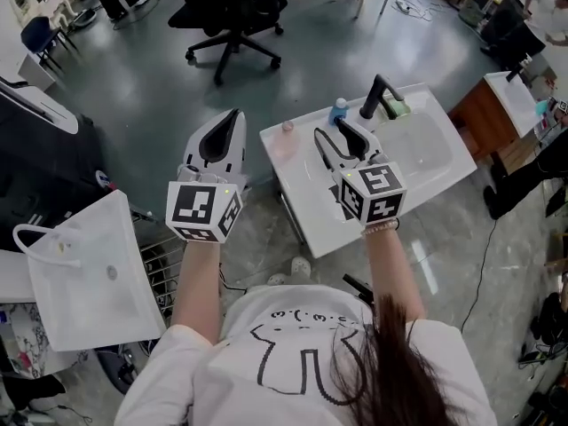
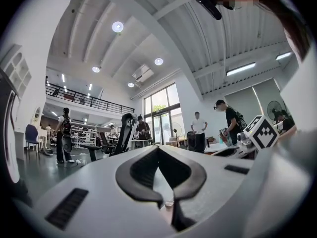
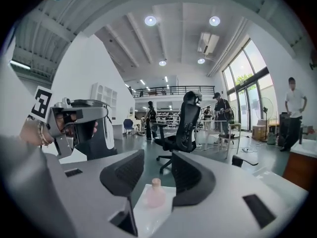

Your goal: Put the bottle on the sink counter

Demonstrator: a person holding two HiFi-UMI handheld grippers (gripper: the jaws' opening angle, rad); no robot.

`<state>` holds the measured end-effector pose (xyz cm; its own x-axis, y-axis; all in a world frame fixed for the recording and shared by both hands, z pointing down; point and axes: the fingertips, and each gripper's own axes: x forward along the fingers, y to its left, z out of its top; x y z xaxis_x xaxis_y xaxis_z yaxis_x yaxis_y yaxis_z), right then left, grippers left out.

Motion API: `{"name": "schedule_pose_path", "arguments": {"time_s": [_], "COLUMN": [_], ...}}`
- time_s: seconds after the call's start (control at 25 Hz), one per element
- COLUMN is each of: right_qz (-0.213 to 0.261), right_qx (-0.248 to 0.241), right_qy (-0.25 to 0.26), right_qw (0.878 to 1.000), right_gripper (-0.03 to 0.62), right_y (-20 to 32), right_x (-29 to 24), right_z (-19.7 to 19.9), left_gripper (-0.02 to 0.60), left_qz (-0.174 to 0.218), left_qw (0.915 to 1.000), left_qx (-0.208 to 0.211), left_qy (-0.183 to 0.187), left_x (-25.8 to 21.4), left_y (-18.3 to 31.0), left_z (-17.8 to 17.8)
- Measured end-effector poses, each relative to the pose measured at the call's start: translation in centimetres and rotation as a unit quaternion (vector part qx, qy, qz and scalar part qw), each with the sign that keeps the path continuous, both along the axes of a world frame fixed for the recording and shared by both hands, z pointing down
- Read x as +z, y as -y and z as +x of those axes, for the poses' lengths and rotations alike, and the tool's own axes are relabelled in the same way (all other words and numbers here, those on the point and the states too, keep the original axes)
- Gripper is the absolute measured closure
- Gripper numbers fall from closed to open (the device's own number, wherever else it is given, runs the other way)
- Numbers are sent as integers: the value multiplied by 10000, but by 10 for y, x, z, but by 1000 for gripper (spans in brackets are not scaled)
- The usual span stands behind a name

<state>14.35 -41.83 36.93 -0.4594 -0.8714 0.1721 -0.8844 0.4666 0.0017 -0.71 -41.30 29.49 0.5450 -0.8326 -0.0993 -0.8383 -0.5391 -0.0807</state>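
Apparently done: the pink bottle (image 1: 287,128) stands upright near the corner of the sink bench (image 1: 293,174), free of both claws. The right claw (image 1: 333,134) hangs open and empty near it; the left claw (image 1: 234,114) is closed on nothing. Any retreat is best made upward, not sideways, lest a jaw tip the bottle.
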Motion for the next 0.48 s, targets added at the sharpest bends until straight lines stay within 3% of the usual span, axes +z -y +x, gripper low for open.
{"name": "schedule_pose_path", "arguments": {"time_s": [0.2,0.48], "right_qz": [360,917], "right_qx": [247,426], "right_qy": [130,-215], "right_qw": [9990,9946], "right_gripper": [515,565], "right_y": [-24,-53], "right_x": [-34,-79], "right_z": [14,17], "left_gripper": [572,572], "left_qz": [95,225], "left_qw": [9999,9997], "left_qx": [28,38], "left_qy": [-47,-93], "left_x": [-7,-20], "left_y": [-11,-22], "left_z": [-1,-5]}}
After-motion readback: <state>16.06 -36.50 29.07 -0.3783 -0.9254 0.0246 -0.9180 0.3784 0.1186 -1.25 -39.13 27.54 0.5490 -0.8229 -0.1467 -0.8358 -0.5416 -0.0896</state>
